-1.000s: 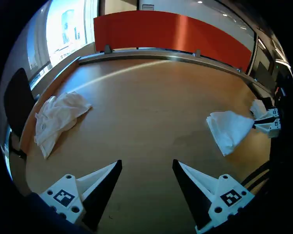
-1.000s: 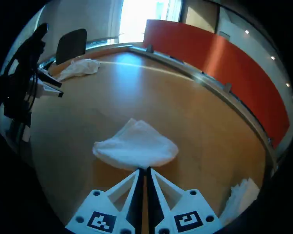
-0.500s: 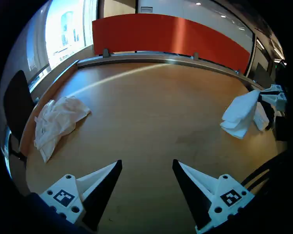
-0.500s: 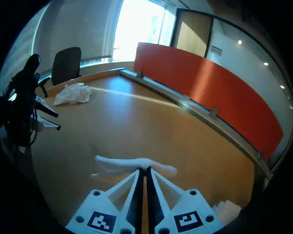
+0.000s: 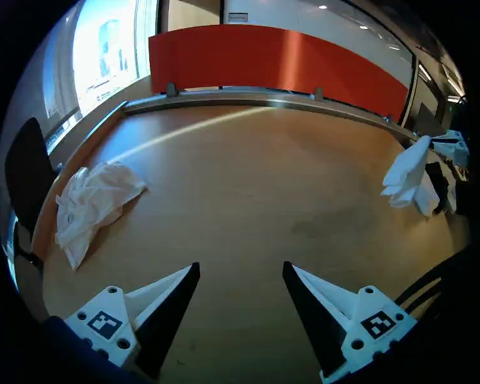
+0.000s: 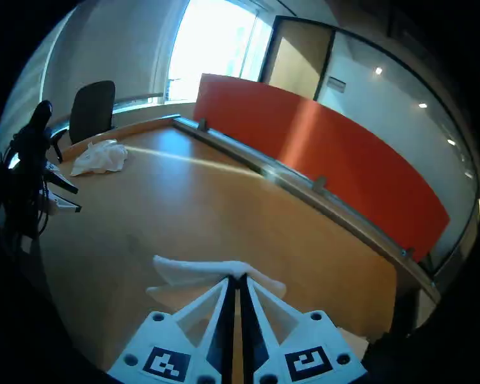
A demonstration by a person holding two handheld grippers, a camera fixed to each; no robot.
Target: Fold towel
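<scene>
Since a second ago my right gripper (image 6: 239, 279) has lifted the folded towel (image 6: 198, 269) off the wooden table (image 5: 240, 173). A black chair (image 5: 25, 173) stands outside the left edge. Just inside that edge, a crumpled white cloth (image 5: 93, 201) lies in soft ridges. My left gripper (image 5: 240, 265) hovers level above the near edge, fingers spread wide and empty, with smooth bare wood ahead. Above the right edge the towel hangs limp, and my right fingers are pinched tight on its thin fold.

A red partition (image 5: 278, 64) edges the wooden table (image 5: 240, 179); a black chair (image 6: 91, 110) stands beside it.
</scene>
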